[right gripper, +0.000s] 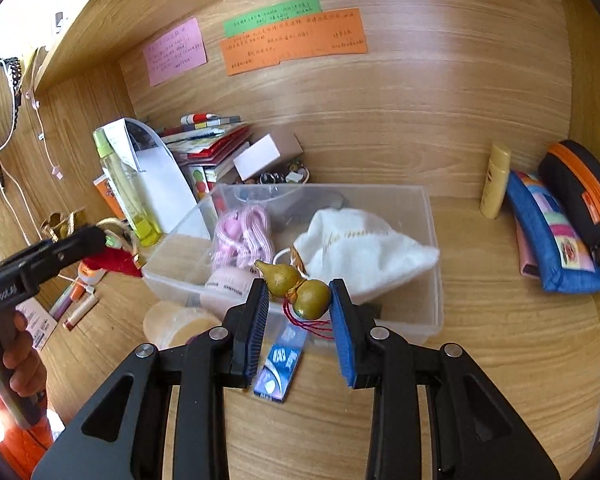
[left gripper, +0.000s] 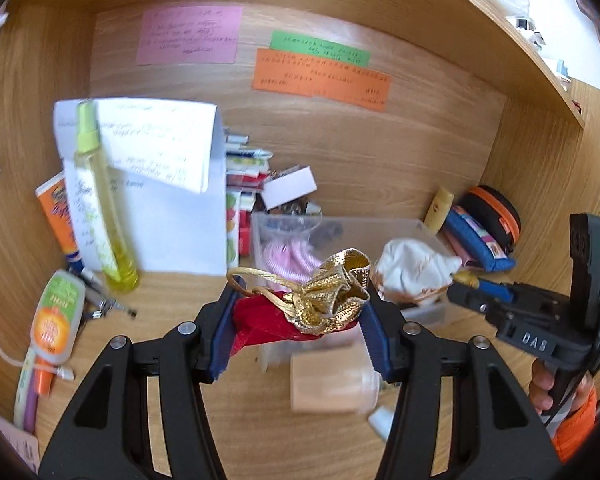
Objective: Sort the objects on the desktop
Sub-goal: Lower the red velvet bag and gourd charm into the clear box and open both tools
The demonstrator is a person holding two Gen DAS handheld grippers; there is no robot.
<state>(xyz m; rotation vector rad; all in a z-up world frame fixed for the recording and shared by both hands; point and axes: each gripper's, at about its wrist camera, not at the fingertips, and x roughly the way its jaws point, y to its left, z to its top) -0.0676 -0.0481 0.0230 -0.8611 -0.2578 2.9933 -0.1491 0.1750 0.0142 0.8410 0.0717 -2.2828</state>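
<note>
My left gripper (left gripper: 302, 304) is shut on a red drawstring pouch (left gripper: 266, 326) with a gold top and cord, held above the desk in front of the clear plastic box (left gripper: 380, 225). The same gripper (right gripper: 96, 236) and pouch (right gripper: 114, 261) show at the left of the right wrist view. My right gripper (right gripper: 299, 296) is shut on a small olive gourd charm (right gripper: 314, 295) with a red string, held over the near wall of the box (right gripper: 433, 240). From the left wrist view, the right gripper (left gripper: 462, 294) reaches in from the right.
In the box lie a white cloth bag (right gripper: 360, 248), a pink coiled cable (right gripper: 242, 236) and a pink jar (right gripper: 226, 282). Around it are a yellow spray bottle (left gripper: 100, 200), papers, books, a blue gum pack (right gripper: 278, 368), a round beige tub (right gripper: 176, 326), a blue pouch (right gripper: 552, 240) and a black-orange case (right gripper: 588, 196).
</note>
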